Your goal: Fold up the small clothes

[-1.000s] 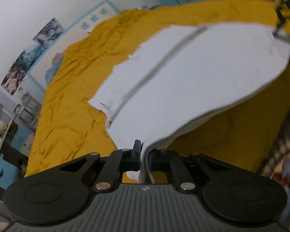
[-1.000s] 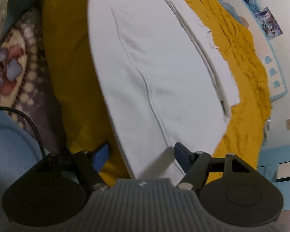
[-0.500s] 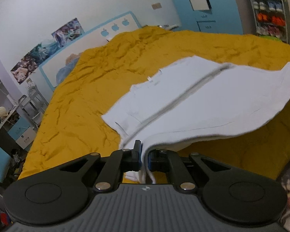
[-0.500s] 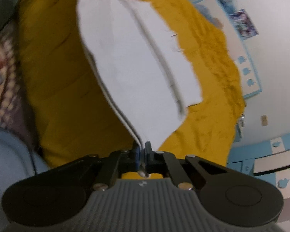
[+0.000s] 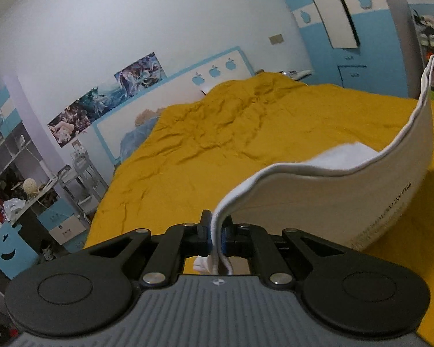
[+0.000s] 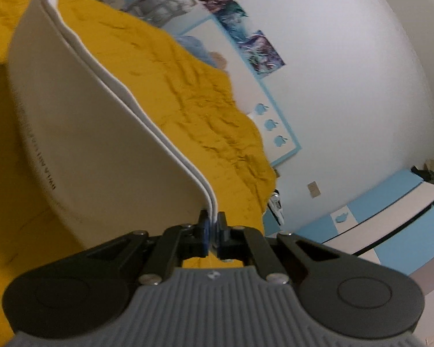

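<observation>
A white garment with small dark lettering along its hem hangs in the air over a mustard-yellow bedspread. My left gripper is shut on one corner of its doubled edge. My right gripper is shut on the other corner, and the garment curves away from it to the upper left. The cloth sags in an arc between the two grippers. Its far part still touches the bed.
The bedspread covers the whole bed up to a white headboard with blue apple shapes. Shelves and a cluttered desk stand left of the bed. A blue and white wardrobe stands at the far right.
The right gripper has shut on the garment's corner. Both grippers have lifted the near edge up off the bed, so the garment now hangs curved with its underside showing.
</observation>
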